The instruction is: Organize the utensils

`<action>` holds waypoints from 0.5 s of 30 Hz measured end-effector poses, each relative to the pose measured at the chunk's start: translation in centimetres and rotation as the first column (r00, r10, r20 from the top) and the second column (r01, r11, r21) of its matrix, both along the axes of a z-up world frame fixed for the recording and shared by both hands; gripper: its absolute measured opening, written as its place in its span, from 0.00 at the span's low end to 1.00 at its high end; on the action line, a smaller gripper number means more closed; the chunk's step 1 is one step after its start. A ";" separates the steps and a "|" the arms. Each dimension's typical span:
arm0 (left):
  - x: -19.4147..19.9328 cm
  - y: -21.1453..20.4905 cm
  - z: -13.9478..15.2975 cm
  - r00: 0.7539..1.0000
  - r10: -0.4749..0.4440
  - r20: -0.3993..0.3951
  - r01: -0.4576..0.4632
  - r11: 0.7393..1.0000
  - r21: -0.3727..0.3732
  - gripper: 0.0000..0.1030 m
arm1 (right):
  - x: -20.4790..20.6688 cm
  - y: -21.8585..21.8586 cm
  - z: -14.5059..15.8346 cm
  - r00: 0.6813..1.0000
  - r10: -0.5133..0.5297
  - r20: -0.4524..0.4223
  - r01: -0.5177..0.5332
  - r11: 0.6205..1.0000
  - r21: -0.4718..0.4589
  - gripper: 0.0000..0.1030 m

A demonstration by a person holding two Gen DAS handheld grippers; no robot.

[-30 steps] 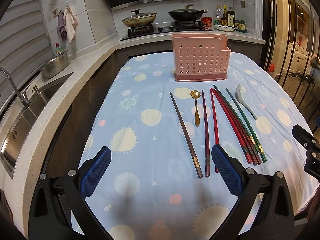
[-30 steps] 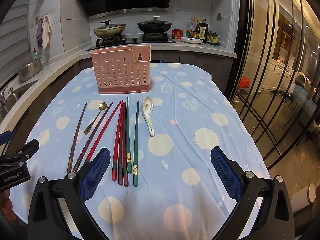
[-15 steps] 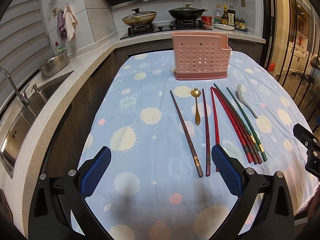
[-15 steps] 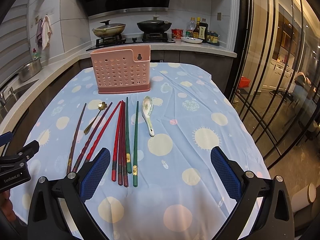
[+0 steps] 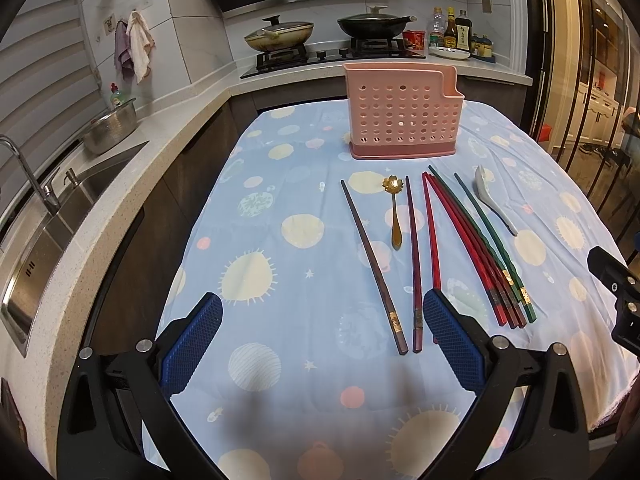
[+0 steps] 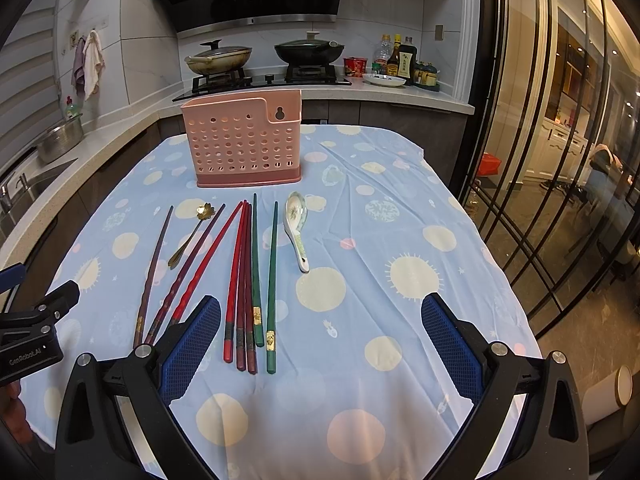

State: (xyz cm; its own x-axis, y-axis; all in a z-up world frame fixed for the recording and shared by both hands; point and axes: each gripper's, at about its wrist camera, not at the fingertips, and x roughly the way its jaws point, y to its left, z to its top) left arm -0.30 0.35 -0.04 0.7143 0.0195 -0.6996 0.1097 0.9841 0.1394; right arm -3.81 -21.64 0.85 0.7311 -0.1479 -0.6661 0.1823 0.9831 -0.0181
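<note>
Both tools hang over the near edge of the table and nothing is picked up yet: the left gripper [image 5: 322, 344] has its jaws spread wide and empty, and the right gripper [image 6: 320, 344] is just the same, released, gripping nothing. Out in front lies the whole job, on the pale blue cloth with sun and dot prints [image 6: 400, 208]: two dark brown wooden chopsticks [image 5: 374, 266] with the small gold flower-bowl spoon [image 5: 395, 212] between them, then a tight fan of red lacquered chopsticks [image 6: 240, 280] beside two green lacquered chopsticks [image 6: 272, 280], and the white ceramic soup spoon [image 6: 297, 228] furthest right. The pink perforated plastic utensil holder [image 6: 244, 142] stands upright beyond them, well apart from either tool. Here is the worry, to my eye: the red sticks lie touching at their near ends, so a pinch there could catch two or roll a neighbour away. They look thin and slick, and may pivot in the pads if held off-centre. The cloth is loose and creased, so a low finger could drag it and shift everything. And that light holder could tip if a stick hits its rim.
</note>
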 end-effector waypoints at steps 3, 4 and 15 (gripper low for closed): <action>0.0 0.0 0.0 1.000 -0.001 0.001 0.001 1.000 -0.001 0.93 | 0.0 0.0 0.0 1.000 0.000 0.001 0.000 1.000 -0.001 0.94; 0.0 -0.1 0.0 1.000 -0.001 0.001 0.001 1.000 0.001 0.93 | 0.0 0.0 0.0 1.000 0.000 0.000 0.000 1.000 -0.002 0.94; 0.0 -0.1 0.2 1.000 -0.004 0.007 0.004 1.000 -0.007 0.93 | 0.0 0.0 0.0 1.000 0.001 -0.001 -0.001 1.000 -0.001 0.94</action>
State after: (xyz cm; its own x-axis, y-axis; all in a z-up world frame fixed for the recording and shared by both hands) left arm -0.33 0.23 0.15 0.7191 0.0116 -0.6948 0.1132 0.9846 0.1336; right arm -3.80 -21.63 0.88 0.7307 -0.1480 -0.6664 0.1817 0.9832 -0.0190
